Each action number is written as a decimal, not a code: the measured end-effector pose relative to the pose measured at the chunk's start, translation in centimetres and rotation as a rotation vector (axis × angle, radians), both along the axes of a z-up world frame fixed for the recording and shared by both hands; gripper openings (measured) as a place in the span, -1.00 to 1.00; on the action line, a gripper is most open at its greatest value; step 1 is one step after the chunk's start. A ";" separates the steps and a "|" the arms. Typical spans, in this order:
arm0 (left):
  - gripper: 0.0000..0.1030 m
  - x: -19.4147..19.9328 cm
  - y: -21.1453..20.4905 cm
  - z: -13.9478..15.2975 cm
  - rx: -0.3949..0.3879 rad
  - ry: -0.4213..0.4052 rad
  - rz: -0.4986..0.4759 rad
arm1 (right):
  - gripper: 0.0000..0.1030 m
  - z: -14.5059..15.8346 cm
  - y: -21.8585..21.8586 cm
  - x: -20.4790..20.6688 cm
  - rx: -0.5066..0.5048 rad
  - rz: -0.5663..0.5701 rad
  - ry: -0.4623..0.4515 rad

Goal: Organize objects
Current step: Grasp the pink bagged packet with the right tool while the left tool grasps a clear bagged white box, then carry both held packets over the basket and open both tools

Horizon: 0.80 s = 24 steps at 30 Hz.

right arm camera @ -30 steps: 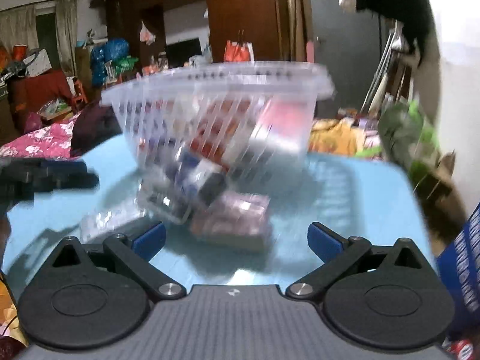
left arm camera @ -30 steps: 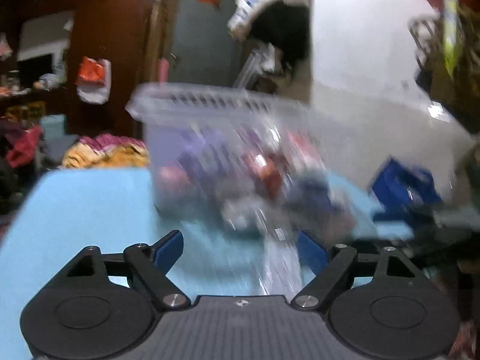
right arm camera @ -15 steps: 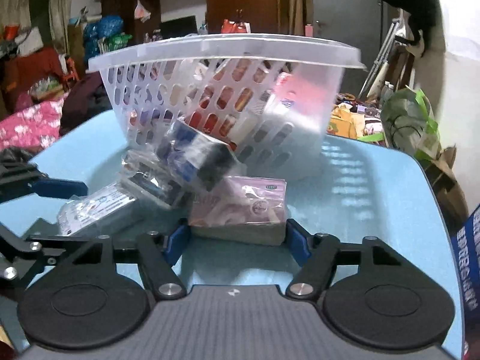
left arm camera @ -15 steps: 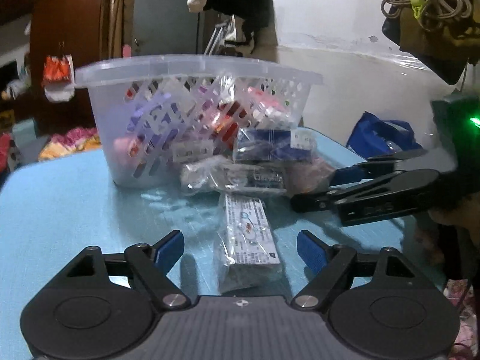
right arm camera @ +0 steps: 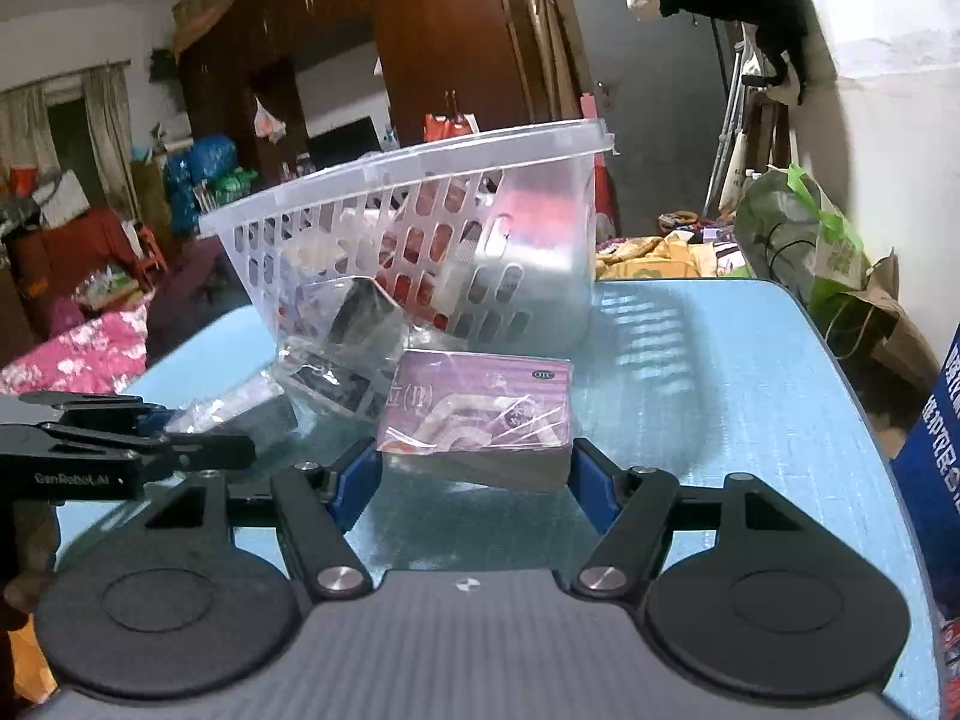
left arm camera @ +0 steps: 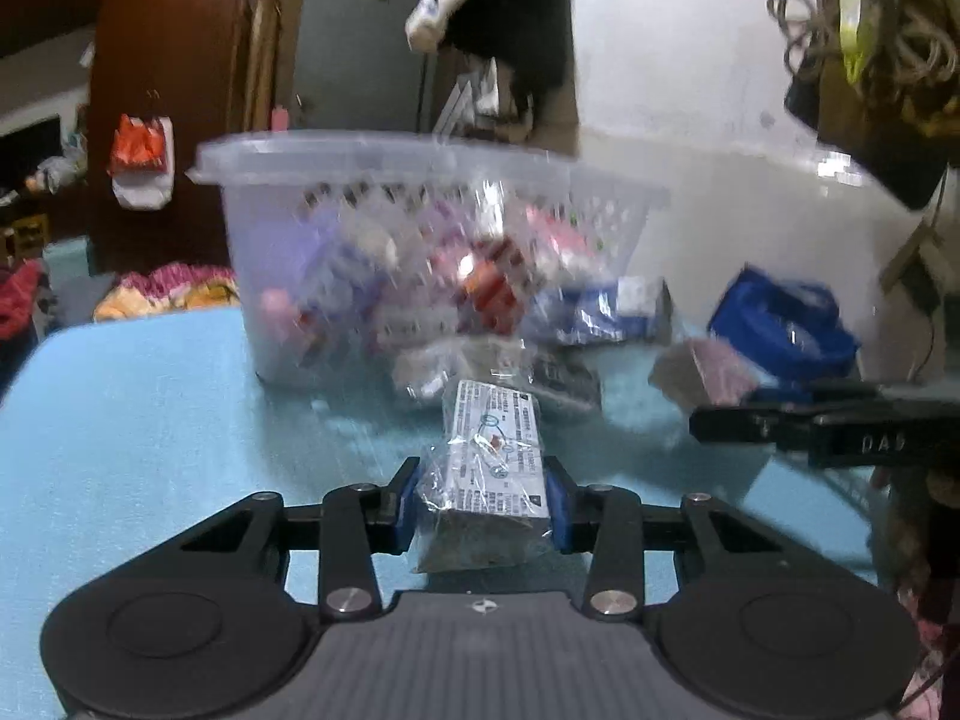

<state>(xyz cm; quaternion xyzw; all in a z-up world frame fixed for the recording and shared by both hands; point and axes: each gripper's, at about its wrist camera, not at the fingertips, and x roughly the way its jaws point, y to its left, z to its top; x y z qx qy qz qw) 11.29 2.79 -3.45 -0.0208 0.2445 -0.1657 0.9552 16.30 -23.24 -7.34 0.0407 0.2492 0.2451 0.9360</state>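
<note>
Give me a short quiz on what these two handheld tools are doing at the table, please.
1. What colour is the box held by the right tool?
2. True or false: the basket is empty.
3. The left tool grips: A) a white-labelled packet; B) a cup; C) a spoon.
Key: 1 purple. 2 false, it is part full. 3 A; its jaws are closing on it.

Left gripper (left arm camera: 483,504): black linkage arms, blue pads (left arm camera: 401,507), silver pivot screws and a ribbed grey housing are seen across the lower frame. Right gripper (right arm camera: 474,471): the same build is noted, black round covers at the lower corners. White "GenRobot.AI" lettering is read on the black bar at left centre.
</note>
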 end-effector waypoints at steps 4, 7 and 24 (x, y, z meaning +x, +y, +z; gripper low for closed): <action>-0.14 -1.3 0.3 0.2 -0.011 -0.084 0.057 | 0.37 -0.1 -0.7 -0.9 0.061 -0.022 -0.059; -0.14 -1.4 0.4 0.4 -0.014 -0.095 0.075 | 0.37 -0.1 -1.0 -1.5 0.091 -0.038 -0.108; -0.13 -1.6 0.7 0.5 -0.022 -0.121 0.093 | 0.38 -0.2 -1.1 -1.9 0.128 -0.044 -0.154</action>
